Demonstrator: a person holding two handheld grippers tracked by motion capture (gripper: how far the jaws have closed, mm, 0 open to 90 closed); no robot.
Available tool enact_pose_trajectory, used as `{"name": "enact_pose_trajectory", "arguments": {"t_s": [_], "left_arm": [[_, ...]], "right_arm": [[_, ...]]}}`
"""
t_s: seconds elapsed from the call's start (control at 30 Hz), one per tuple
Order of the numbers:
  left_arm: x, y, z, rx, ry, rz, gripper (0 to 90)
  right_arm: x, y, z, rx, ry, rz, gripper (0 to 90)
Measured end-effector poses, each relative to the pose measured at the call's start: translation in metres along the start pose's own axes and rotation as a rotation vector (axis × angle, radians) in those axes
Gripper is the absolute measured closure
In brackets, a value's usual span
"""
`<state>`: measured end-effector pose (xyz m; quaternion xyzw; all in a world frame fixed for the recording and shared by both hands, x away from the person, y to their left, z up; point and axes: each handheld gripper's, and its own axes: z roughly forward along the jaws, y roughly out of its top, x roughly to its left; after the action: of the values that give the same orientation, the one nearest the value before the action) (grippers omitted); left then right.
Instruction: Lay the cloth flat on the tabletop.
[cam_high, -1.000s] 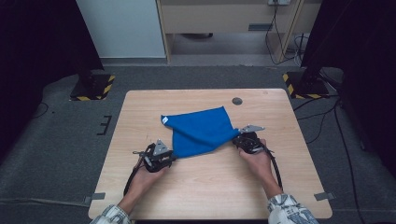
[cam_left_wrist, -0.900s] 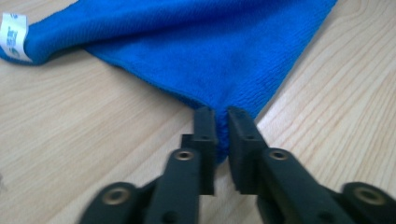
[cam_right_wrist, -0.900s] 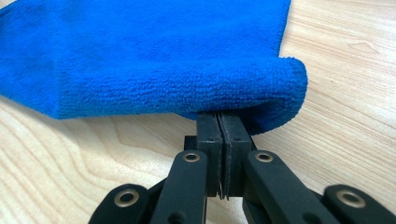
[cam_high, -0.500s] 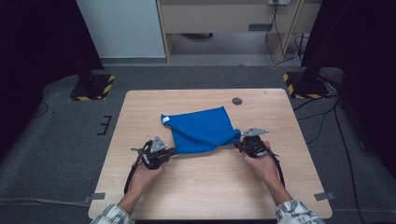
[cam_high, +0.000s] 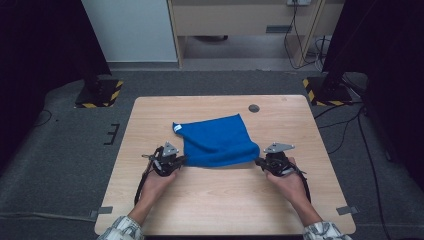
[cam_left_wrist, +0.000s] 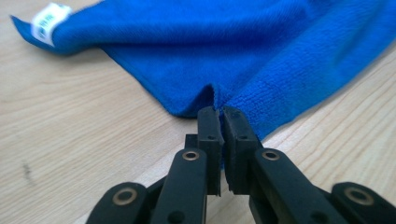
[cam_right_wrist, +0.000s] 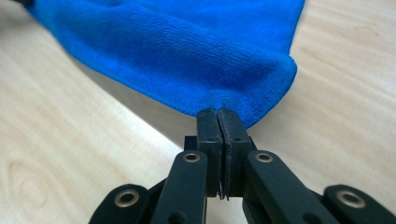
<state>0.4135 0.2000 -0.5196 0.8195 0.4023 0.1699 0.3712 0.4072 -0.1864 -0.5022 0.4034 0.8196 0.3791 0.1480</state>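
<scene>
A blue cloth (cam_high: 215, 140) lies folded on the wooden table (cam_high: 225, 200), with a white label (cam_high: 177, 128) at its far left corner. My left gripper (cam_high: 182, 159) is shut on the cloth's near left corner. In the left gripper view, the jaws (cam_left_wrist: 218, 112) pinch a raised tuck of the cloth (cam_left_wrist: 261, 51). My right gripper (cam_high: 259, 161) is shut on the near right corner. In the right gripper view, the jaws (cam_right_wrist: 218, 113) bite the hem of the folded cloth (cam_right_wrist: 187, 51). The near edge stretches between the two grippers.
A small dark round disc (cam_high: 254, 108) sits in the tabletop near the far edge, behind the cloth. Bare wood lies in front of both hands. Stand bases with yellow-black tape (cam_high: 100, 95) sit on the floor at both far corners.
My right gripper has drawn its corner to the right and toward the person, straightening the cloth's near edge. My left gripper has stayed put and closed on its corner.
</scene>
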Motion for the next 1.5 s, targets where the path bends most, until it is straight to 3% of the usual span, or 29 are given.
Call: {"name": "enact_pose_trajectory", "arguments": {"t_s": [0.13, 0.27, 0.37, 0.63, 0.77, 0.93, 1.03, 1.27, 1.3, 1.4, 1.5], "left_arm": [[0.001, -0.001, 0.003, -0.014, -0.013, -0.005, 79.6], [0.005, -0.002, -0.008, -0.082, -0.005, -0.021, 63.3], [0.008, -0.007, -0.020, -0.115, -0.013, -0.010, 62.8], [0.010, -0.021, -0.036, -0.104, -0.041, -0.008, 61.6], [0.002, -0.028, -0.036, -0.082, -0.093, -0.035, 55.8], [-0.018, -0.028, -0.021, -0.002, -0.126, 0.031, 48.5], [-0.022, -0.028, -0.019, 0.014, -0.136, 0.030, 45.0], [-0.019, -0.027, -0.014, 0.018, -0.129, 0.024, 59.5], [-0.018, -0.025, -0.013, 0.022, -0.126, 0.039, 72.7], [-0.019, -0.022, -0.011, 0.029, -0.118, 0.060, 83.5], [-0.018, -0.018, -0.012, 0.024, -0.093, 0.058, 86.8]], "right_arm": [[0.002, -0.008, -0.008, 0.011, 0.003, 0.002, 88.8], [-0.002, -0.015, -0.009, 0.012, 0.000, 0.029, 88.8], [-0.005, -0.019, -0.006, 0.021, -0.003, 0.046, 88.8], [-0.006, -0.020, -0.001, 0.028, -0.010, 0.058, 88.8], [-0.003, -0.020, -0.003, 0.028, -0.006, 0.062, 88.8], [-0.002, -0.020, -0.004, 0.018, -0.003, 0.047, 88.8], [-0.001, -0.020, -0.005, 0.009, -0.003, 0.050, 88.8], [0.000, -0.020, -0.006, 0.009, 0.003, 0.046, 88.7], [0.000, -0.019, -0.006, 0.008, 0.003, 0.046, 88.8], [0.001, -0.019, -0.007, 0.006, 0.003, 0.043, 88.8], [0.001, -0.019, -0.007, 0.006, 0.003, 0.041, 88.8]]}}
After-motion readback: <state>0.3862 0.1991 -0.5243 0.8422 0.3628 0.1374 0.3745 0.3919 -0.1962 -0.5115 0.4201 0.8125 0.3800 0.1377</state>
